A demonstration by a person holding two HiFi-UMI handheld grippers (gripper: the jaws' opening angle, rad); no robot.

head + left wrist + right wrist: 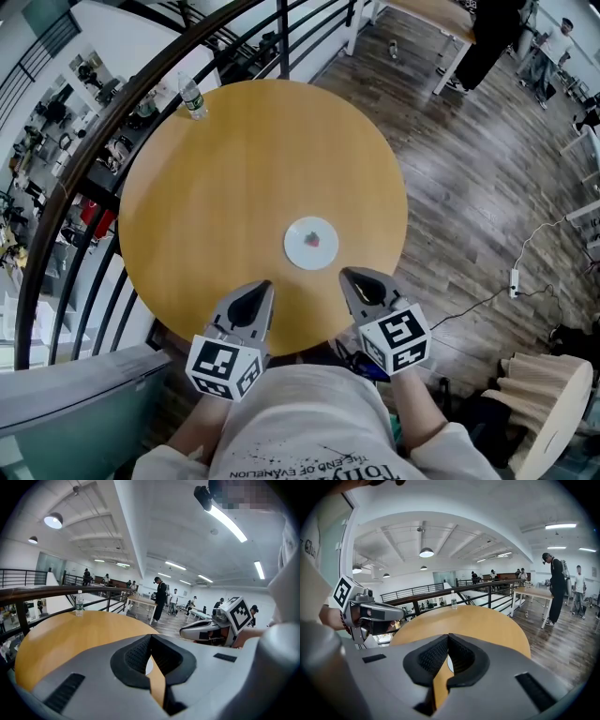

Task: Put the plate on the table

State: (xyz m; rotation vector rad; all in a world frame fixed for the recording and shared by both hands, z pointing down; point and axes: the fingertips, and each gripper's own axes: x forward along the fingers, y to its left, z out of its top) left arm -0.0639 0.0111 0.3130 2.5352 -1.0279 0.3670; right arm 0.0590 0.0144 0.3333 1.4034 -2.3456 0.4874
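Note:
A small white plate (311, 243) with a red bit at its middle lies flat on the round wooden table (234, 178), toward the near right side. My left gripper (262, 285) hovers at the near edge, just left of the plate, its jaws shut and empty. My right gripper (348, 276) is just right of the plate, also shut with nothing in it. In the left gripper view the pads (136, 656) meet and a white sliver of the plate (146, 665) shows behind them. The right gripper view shows the same sliver of plate (449, 663) behind its closed tips.
A clear water bottle (192, 97) stands at the table's far left edge. A dark railing (112, 122) curves round the table's left and far sides. Wood floor with a power strip (514, 279) lies to the right. People and a long table (534, 595) stand farther off.

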